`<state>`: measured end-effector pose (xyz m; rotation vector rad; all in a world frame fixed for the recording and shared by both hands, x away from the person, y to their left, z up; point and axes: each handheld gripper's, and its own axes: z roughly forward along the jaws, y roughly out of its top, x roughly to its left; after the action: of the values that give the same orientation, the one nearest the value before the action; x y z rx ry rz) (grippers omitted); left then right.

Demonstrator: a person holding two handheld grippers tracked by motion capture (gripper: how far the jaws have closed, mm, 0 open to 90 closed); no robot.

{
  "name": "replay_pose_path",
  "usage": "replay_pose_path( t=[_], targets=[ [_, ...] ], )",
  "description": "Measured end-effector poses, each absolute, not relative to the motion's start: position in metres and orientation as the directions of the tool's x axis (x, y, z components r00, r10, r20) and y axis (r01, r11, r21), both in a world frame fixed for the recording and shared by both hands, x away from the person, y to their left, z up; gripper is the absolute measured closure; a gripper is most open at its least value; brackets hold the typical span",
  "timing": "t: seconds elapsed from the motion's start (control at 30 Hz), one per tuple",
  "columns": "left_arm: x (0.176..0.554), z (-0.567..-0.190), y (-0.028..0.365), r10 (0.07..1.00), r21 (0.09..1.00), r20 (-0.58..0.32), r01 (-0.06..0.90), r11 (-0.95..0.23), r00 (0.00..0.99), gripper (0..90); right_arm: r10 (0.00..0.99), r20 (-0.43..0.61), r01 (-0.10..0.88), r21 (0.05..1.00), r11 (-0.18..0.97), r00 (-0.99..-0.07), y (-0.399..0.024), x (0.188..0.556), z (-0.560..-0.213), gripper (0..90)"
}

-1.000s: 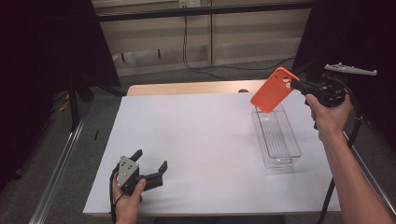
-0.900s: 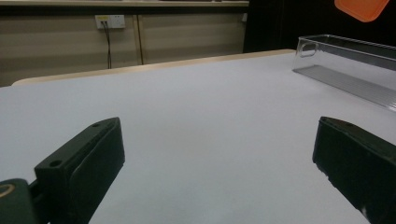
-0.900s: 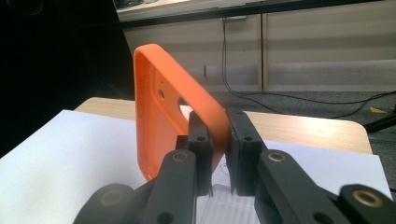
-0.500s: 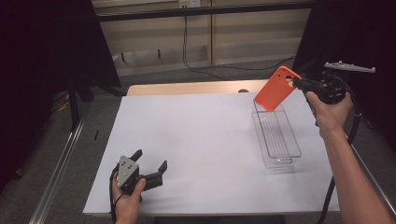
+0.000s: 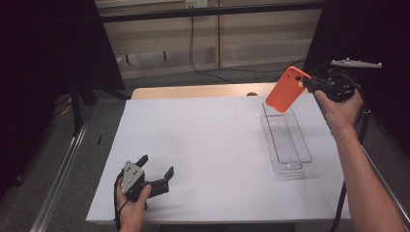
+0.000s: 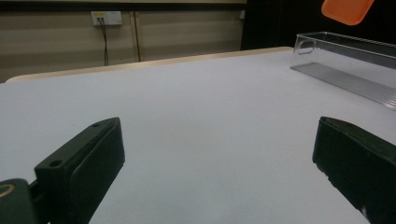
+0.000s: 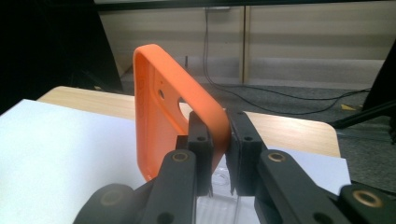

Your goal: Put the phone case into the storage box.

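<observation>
A clear plastic bin (image 5: 286,145) stands on the white table (image 5: 212,145) at its right side, nothing in the way; the right tool (image 5: 307,85) pinches an orange phone case (image 5: 287,89) by one edge, tilted in the air above the bin's far end (barely shifted from a second ago); the left tool (image 5: 155,170) rests wide at the table's near left corner.

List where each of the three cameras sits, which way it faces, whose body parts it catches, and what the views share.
High view: above the person's side, looking forward and down on the table; both forearms enter from below.
Left gripper view: rides the left hand-held gripper, low over the table, looking between its open jaws toward the clear bin.
Right gripper view: rides the right hand-held gripper, raised, looking along jaws shut on the orange phone case.
Shared: all three show the phone case and the bin.
</observation>
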<state>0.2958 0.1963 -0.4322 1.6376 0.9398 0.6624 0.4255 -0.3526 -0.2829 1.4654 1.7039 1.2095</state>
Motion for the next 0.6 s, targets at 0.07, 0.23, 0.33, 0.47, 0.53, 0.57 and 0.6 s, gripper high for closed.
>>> replay_pose_path(
  t=[0.07,0.23,0.33,0.47,0.53,0.57,0.6],
  targets=[
    [0.296,-0.432,0.196,0.846,0.965,-0.043,0.242,-0.103,0.531,2.1,0.967,0.123,0.445,0.896,-0.01,-0.225,-0.353,0.427,-0.284,81.1],
    [0.297,-0.433,0.197,0.847,0.963,-0.043,0.247,-0.106,0.531,2.1,0.97,0.1,0.452,0.892,0.01,-0.22,-0.355,0.431,-0.288,81.1],
    [0.297,-0.433,0.197,0.847,0.962,-0.044,0.25,-0.106,0.529,2.1,0.974,0.087,0.461,0.887,0.021,-0.21,-0.356,0.435,-0.291,81.1],
    [0.297,-0.433,0.196,0.846,0.962,-0.043,0.25,-0.108,0.532,2.1,0.975,0.064,0.472,0.88,0.044,-0.21,-0.355,0.44,-0.297,81.1],
    [0.297,-0.433,0.196,0.848,0.963,-0.044,0.25,-0.105,0.527,2.1,0.975,0.06,0.47,0.881,0.049,-0.214,-0.354,0.442,-0.299,81.1],
    [0.297,-0.433,0.197,0.849,0.962,-0.041,0.251,-0.109,0.526,2.1,0.975,0.06,0.467,0.883,0.048,-0.214,-0.354,0.442,-0.299,81.1],
    [0.297,-0.434,0.197,0.849,0.962,-0.047,0.253,-0.104,0.527,2.1,0.974,0.061,0.467,0.883,0.049,-0.217,-0.353,0.443,-0.3,81.1]
  ],
)
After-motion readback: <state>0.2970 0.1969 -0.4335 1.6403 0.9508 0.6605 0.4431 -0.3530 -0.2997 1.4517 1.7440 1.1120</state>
